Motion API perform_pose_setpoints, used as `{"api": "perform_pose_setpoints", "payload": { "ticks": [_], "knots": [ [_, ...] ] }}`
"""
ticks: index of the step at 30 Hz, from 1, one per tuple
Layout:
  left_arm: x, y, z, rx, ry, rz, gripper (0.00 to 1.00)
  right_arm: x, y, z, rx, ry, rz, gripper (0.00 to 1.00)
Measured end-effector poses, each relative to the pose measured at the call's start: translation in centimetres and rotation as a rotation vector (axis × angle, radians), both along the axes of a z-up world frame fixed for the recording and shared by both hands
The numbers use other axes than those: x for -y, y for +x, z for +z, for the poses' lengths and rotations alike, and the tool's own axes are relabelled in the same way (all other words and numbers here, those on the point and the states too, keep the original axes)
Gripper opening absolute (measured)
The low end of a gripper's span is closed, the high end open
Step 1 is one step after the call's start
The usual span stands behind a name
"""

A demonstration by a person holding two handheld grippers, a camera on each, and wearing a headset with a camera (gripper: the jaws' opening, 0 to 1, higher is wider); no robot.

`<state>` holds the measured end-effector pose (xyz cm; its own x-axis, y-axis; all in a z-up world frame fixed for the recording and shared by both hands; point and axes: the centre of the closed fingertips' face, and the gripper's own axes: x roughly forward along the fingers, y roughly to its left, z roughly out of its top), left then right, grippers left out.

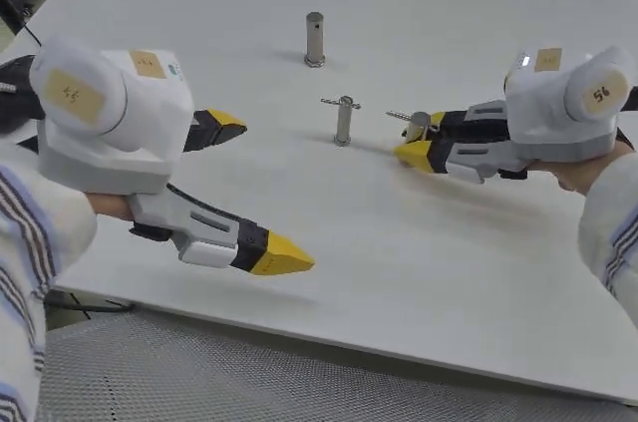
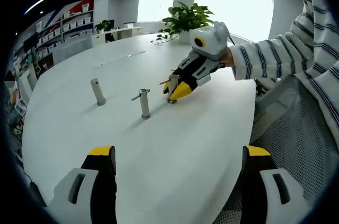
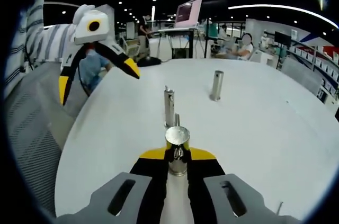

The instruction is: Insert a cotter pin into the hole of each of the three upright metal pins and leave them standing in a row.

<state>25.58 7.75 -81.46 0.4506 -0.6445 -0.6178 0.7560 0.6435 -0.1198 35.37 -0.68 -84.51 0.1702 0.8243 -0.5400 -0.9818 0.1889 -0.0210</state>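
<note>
Gripping 1 metal pin (image 3: 177,137), right hand-held gripper (image 3: 178,155)

1. Left gripper (image 1: 254,193): jaws spread wide, nothing between them, tips pointing right, held at the near left.
2. Right gripper (image 1: 414,148): jaws closed on an upright metal pin (image 1: 419,126), tips pointing left.
3. Grippers well apart. Striped sleeves (image 1: 35,232) at both wrists.

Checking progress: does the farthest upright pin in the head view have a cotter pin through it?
No, the farthest pin has a bare top; the middle pin carries a cotter pin.
</note>
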Motion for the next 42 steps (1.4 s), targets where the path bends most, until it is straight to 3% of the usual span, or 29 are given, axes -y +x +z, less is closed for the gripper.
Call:
{"api": "perform_pose_setpoints", "payload": {
  "ticks": [9,24,42],
  "knots": [
    [-0.8,-1.0,-0.5,-0.02,0.004,0.033,0.98,-0.1,0.2,0.0,0.002,0.003,0.044,0.13],
    [-1.8,-1.5,-0.9,-0.039,0.032,0.068,0.96,0.0,0.3,0.1,-0.015,0.022,0.196,0.13],
    [-1.8,-1.3,-1.1,-0.049,0.035,0.078,0.93,-0.2,0.5,0.3,-0.056,0.083,0.168,0.16]
  ]
}}
